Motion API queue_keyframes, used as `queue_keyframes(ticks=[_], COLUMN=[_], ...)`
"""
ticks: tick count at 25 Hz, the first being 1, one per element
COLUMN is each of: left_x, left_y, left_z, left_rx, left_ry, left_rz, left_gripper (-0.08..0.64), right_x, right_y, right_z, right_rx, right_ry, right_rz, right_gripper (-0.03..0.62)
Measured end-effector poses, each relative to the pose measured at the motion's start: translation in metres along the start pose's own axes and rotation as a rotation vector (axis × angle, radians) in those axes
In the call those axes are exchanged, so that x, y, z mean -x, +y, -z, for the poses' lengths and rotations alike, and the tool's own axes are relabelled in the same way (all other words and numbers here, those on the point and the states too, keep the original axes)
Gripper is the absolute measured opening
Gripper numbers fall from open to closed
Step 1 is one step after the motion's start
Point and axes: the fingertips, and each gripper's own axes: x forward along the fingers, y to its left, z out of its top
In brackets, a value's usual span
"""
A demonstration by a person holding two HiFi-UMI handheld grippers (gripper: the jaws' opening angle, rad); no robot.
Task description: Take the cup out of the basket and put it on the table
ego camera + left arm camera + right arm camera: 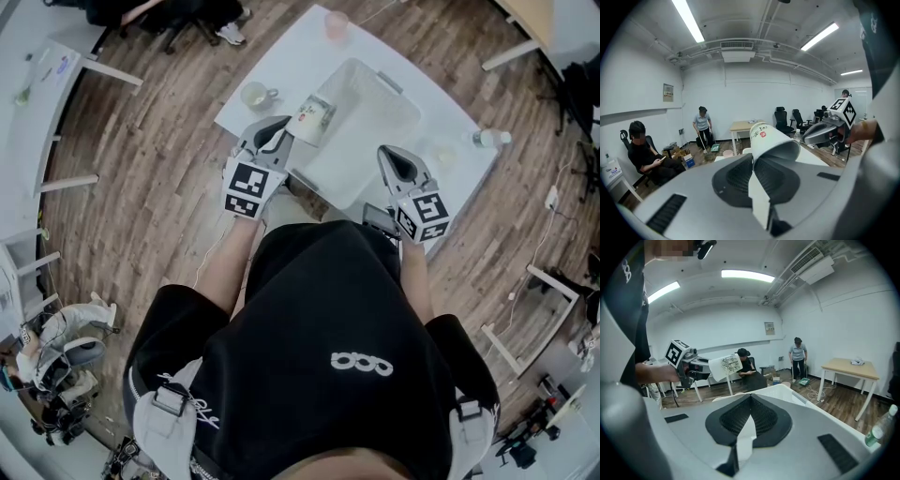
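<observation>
White worktop (272,66) on wood floor (169,159) carries white basket (375,122). Left gripper (281,136) clenched on paper cup (311,120) rim, cup at basket's near-left edge. Right gripper (396,161) clenched, empty.

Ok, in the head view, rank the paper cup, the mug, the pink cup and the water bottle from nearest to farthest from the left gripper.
1. paper cup: held in the left gripper itself.
2. mug: on the table, just beyond the gripper.
3. pink cup: at the table's far end.
4. water bottle: at the table's right corner.
</observation>
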Motion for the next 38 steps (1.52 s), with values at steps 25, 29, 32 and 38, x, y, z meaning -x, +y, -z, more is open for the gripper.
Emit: queue_keyframes(ticks=[25,29,32,38], left_x=[-0.062,-0.076,-0.086,-0.101], left_y=[-0.222,-0.266,-0.296,-0.333], left_z=[-0.017,-0.014,-0.014,-0.015], left_rx=[-0.028,-0.053,-0.082,-0.115], left_ry=[0.000,0.015,0.020,0.029], left_rz=[0.267,0.365,0.433,0.515], left_gripper=[0.021,0.021,0.021,0.021], right_x=[0.150,0.167,0.183,0.215], right_y=[-0.062,-0.068,-0.074,-0.088], right_z=[0.089,0.101,0.112,0.131], right_rx=[-0.095,-0.126,-0.147,-0.187], right_ry=[-0.024,-0.024,-0.022,-0.019], right_rz=[0.149,0.202,0.246,0.327], right_gripper=[0.025,0.025,0.025,0.025])
